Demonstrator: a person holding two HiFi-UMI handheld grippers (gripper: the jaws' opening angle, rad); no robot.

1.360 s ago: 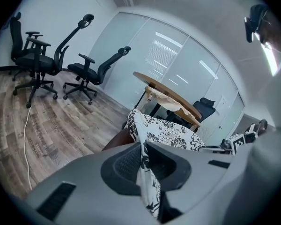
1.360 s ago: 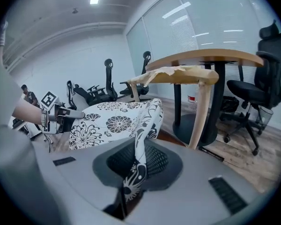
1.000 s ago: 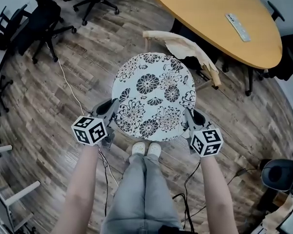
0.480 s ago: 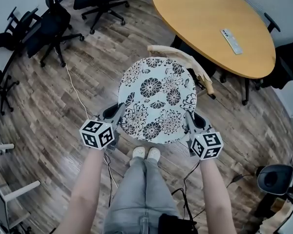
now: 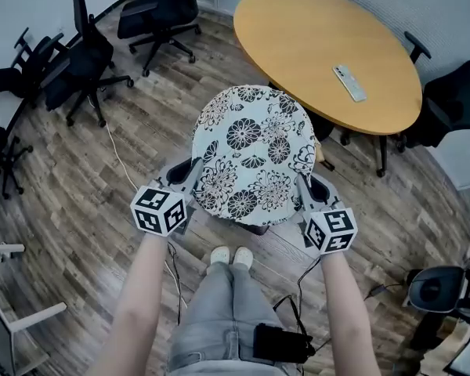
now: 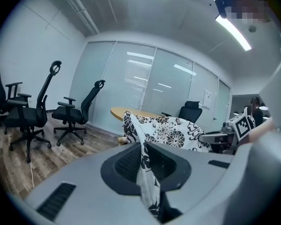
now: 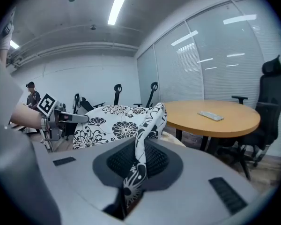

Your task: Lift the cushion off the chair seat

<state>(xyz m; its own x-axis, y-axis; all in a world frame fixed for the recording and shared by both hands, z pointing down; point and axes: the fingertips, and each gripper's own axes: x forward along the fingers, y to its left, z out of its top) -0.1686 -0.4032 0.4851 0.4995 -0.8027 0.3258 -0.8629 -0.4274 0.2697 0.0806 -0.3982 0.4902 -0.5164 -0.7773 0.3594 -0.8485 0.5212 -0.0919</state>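
Note:
The round white cushion point(image 5: 253, 151) with black flower print hangs in the air in front of me, held level by its two near edges. My left gripper point(image 5: 189, 176) is shut on its left rim, and the fabric point(image 6: 147, 172) shows pinched between the jaws. On the opposite rim my right gripper point(image 5: 303, 188) is shut, a fold of the cloth point(image 7: 139, 163) squeezed between its pads. The cushion hides nearly all of the chair; only a dark bit point(image 5: 256, 227) shows under its near edge.
An oval wooden table point(image 5: 327, 44) with a remote point(image 5: 349, 82) on it stands behind the cushion. Black office chairs point(image 5: 90, 49) stand at the far left, another one point(image 5: 450, 100) at the right. A white cable point(image 5: 121, 155) runs over the wood floor. My feet point(image 5: 230, 256) are below the cushion.
Both grippers have risen with the cushion, lifting it up off the chair. The chair's wooden backrest, visible earlier, is now hidden behind the raised cushion.

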